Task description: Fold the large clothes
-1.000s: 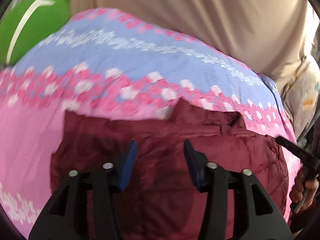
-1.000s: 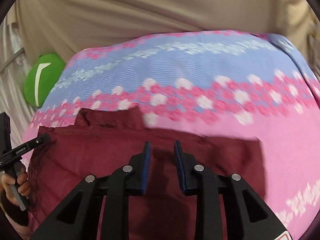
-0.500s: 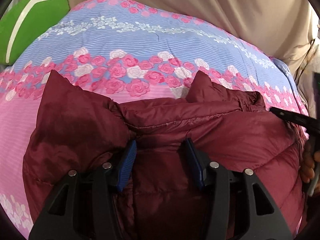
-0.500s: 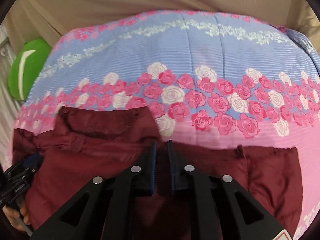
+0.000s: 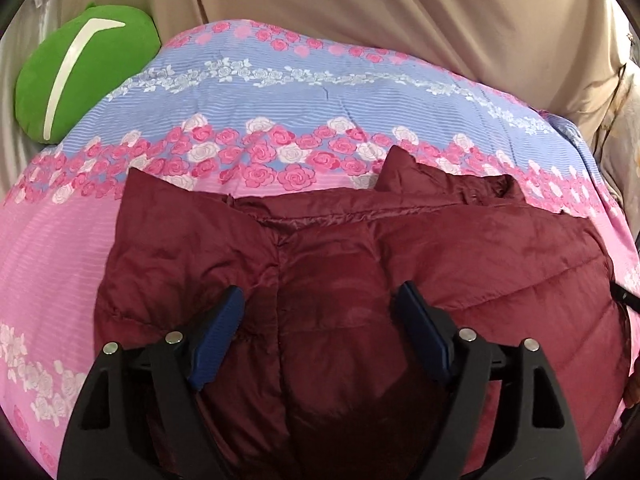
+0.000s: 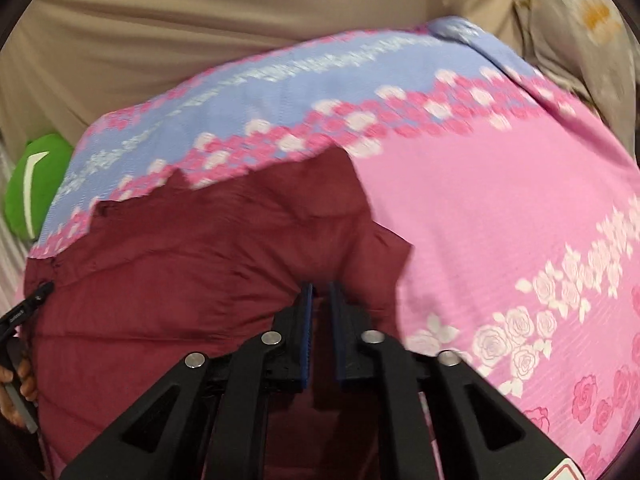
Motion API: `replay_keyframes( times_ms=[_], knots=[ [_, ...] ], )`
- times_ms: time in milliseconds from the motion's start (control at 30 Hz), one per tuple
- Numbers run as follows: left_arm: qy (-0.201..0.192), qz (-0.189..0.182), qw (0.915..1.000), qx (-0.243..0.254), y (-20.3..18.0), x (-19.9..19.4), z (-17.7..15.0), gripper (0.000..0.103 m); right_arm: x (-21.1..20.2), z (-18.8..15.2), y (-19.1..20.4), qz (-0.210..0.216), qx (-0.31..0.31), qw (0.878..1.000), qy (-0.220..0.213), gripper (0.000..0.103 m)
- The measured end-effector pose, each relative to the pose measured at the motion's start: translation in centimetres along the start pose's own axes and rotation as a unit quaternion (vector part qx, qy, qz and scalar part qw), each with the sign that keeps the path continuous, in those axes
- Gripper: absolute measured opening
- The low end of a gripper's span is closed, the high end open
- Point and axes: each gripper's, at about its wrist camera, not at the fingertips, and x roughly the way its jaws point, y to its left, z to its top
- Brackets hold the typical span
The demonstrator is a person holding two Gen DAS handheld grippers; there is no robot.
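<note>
Two tongs hang over a maroon padded jacket (image 5: 400, 264) spread on the bed's flowered quilt (image 5: 280, 96). It looks soft, puffy and slippery, best pinched at a hem or sleeve edge. Left tongs (image 5: 320, 312) are spreading wide, clear of the cloth; right tongs (image 6: 319, 300) are clenched on a fold of jacket near its edge. Beyond sits a green cushion (image 5: 80, 72).

A maroon puffer jacket (image 5: 360, 280) lies spread on the bed, puffy and quilted (shiny fabric, creased), its collar end toward the far side, one sleeve folded in at the left, its near right edge (image 6: 352, 256) bunched.
</note>
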Motion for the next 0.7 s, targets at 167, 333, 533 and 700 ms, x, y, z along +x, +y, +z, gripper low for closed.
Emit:
replay_keyframes(
  times_ms=[167,333,533,700],
  knots=[
    [-0.004,0.015,0.9999,0.002,-0.2,0.6,0.1,0.077,-0.8,-0.2,-1.0,0.018,0.041,0.999,-0.010,0.006],
    [-0.013,0.031,0.9994,0.010,-0.4,1.2,-0.1,0.082,-2.7,-1.7,1.0,0.021,0.016,0.999,-0.031,0.017],
    [-0.013,0.025,0.9996,0.005,-0.1,1.3,0.1,0.085,-1.3,-2.8,0.1,0.008,0.025,1.000,-0.017,0.009],
    [-0.062,-0.003,0.9973,-0.039,3.1,-5.8,-0.3,0.086,-5.7,-2.5,1.9,0.028,0.019,0.998,-0.056,0.021]
  ],
)
